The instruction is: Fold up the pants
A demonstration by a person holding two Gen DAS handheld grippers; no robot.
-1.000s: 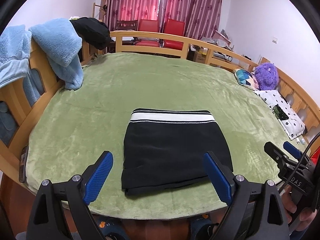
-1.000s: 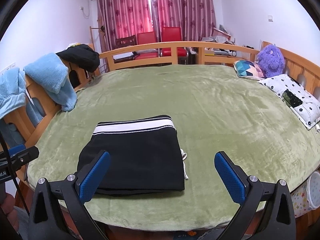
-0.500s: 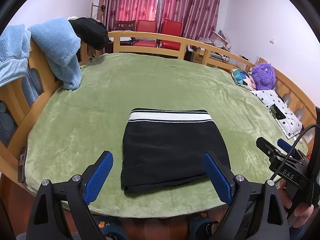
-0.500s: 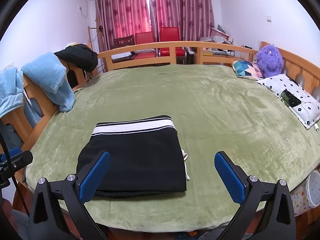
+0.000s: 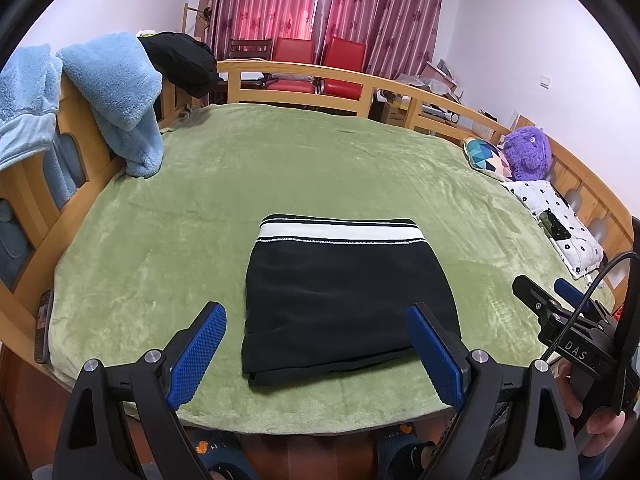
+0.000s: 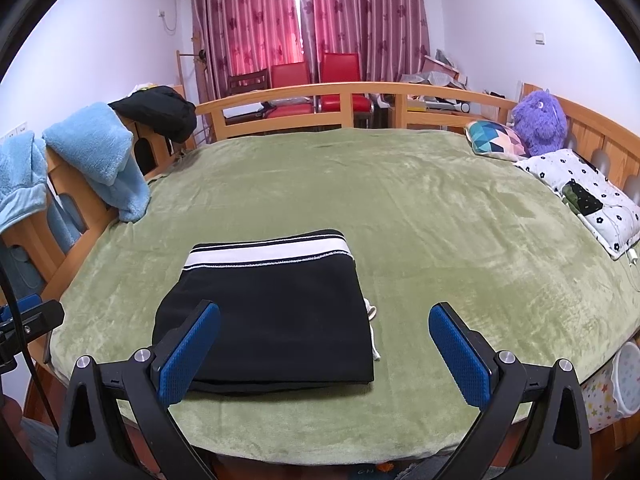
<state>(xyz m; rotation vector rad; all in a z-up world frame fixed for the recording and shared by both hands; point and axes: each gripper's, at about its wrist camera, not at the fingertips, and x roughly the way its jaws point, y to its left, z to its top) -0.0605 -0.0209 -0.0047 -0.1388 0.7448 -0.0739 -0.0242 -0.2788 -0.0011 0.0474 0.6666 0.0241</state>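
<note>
Black pants [image 5: 344, 292] with a white waistband stripe lie folded into a flat rectangle near the front edge of the green blanket [image 5: 280, 168]. They show in the right wrist view too, the pants [image 6: 276, 316] with a white drawstring poking out at their right side. My left gripper [image 5: 316, 334] hangs open above the bed's near edge, its blue pads [image 5: 196, 354] wide apart with nothing between them. My right gripper [image 6: 324, 342] is open as well, empty, held to the right of the left one. Neither touches the pants.
A wooden rail [image 6: 352, 92] rings the bed. Light blue fleece [image 5: 116, 92] and a black garment [image 5: 180, 60] hang over the left rail. A patterned cushion [image 6: 496, 140], purple plush toy [image 6: 540, 120] and flowered pillow [image 6: 588, 196] lie at the right. Red chairs [image 6: 312, 80] stand behind.
</note>
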